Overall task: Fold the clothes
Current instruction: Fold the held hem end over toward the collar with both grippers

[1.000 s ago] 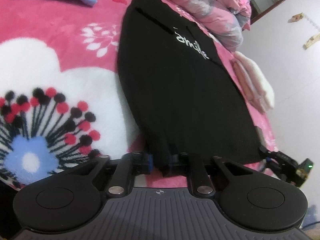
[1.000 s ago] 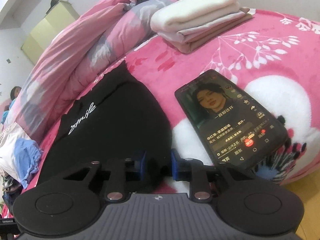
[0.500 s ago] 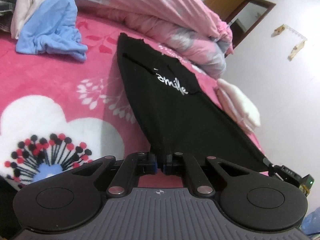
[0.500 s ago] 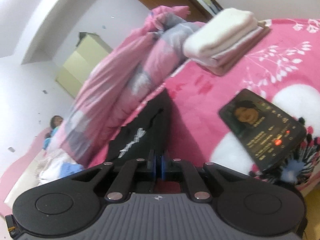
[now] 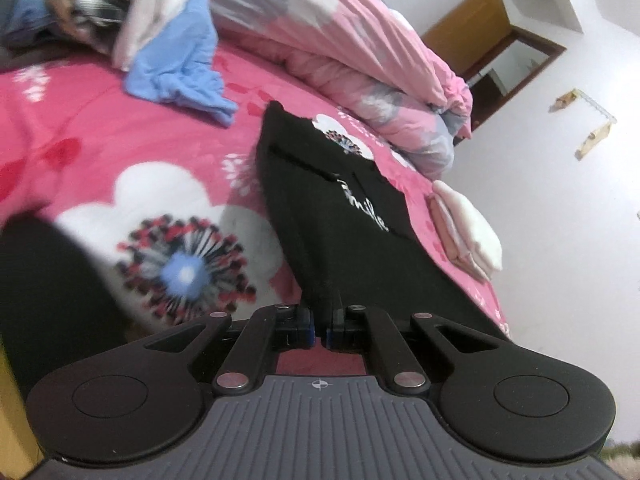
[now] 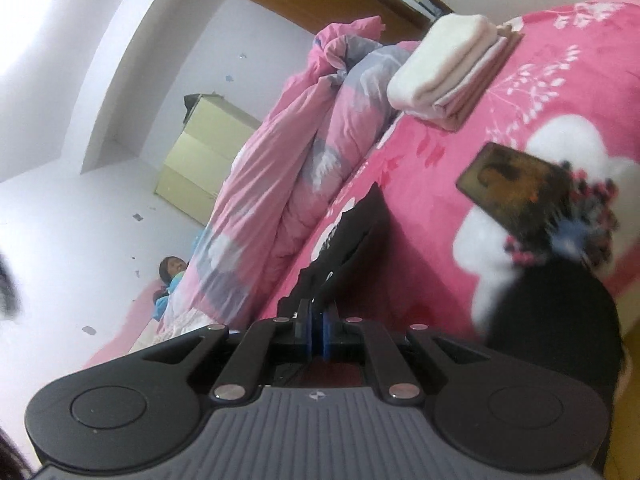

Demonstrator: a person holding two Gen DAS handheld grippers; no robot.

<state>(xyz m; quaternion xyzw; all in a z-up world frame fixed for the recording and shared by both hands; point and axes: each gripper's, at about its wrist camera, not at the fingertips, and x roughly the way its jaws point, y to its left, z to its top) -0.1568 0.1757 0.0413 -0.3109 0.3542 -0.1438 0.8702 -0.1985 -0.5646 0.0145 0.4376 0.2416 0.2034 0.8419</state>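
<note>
Right at our fingertips, the left hand-held gripper [image 5: 320, 330] is clenched on the near hem of the black cotton garment with white script lettering [image 5: 340, 216], and the right hand-held gripper [image 6: 316, 334] is clenched on the same hem at its other corner. From both grips the cloth runs straight ahead and slightly downward, so its long axis lies along the line each gripper points, near edge raised, far edge resting on the pink plush bed blanket with white flowers [image 5: 100, 140]. Neither hand is nearer; they hold the two near corners, and we judge that the coming move turns on carrying this hem forward over the far end.

The garment looks thin and limp, drawn into a taut wedge that narrows towards our jaws, with a sleeve seam and the lettering midway along it. Its far end lies flat on the blanket.

To the right of the garment rests a dark smartphone with a lit screen [image 6: 520, 196], apart from the cloth. Farther on sits a folded stack of cream and pale pink towels [image 5: 466, 228], and to the left a crumpled light blue garment [image 5: 180, 68]. Beyond lies the rumpled pink and grey quilt [image 5: 340, 32].
</note>
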